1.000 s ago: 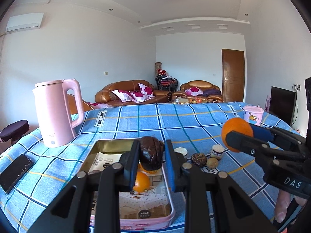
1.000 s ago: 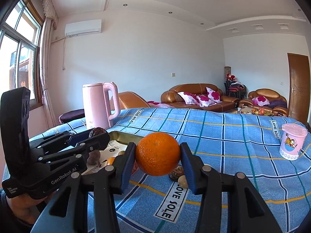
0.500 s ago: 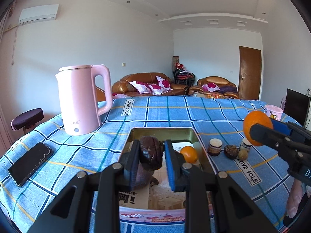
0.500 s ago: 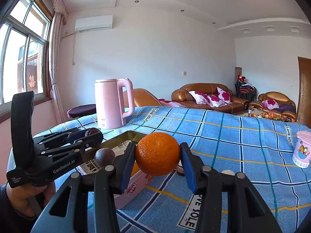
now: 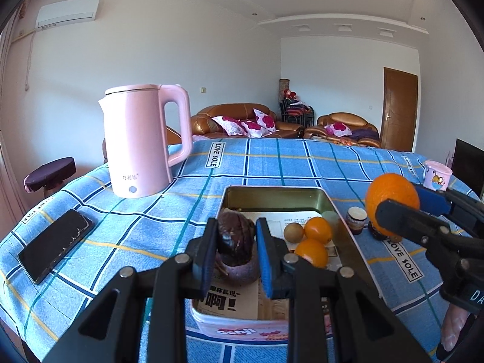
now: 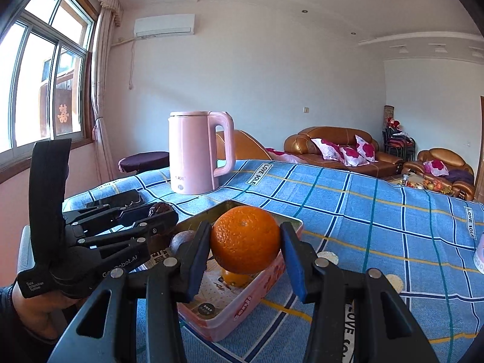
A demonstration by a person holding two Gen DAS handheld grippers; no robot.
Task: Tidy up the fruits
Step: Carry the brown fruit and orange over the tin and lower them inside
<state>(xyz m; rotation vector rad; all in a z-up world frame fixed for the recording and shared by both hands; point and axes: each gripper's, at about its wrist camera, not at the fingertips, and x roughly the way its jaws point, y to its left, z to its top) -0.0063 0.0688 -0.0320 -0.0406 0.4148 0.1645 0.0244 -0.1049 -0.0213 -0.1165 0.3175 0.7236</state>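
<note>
My left gripper is shut on a dark wrinkled fruit and holds it over the near end of the pink tin box. A purple round fruit lies under it in the box. Two oranges and a small brown fruit also lie in the box. My right gripper is shut on a large orange above the box's right rim. It shows in the left wrist view to the right of the box.
A pink kettle stands at the back left of the blue checked cloth. A black phone lies at the left. Small cups and nuts sit right of the box. A pink cup stands far right.
Both grippers have moved left over the table with their fruits. The left one now sits lower over the box's near end; the orange now hangs at the box's right rim.
</note>
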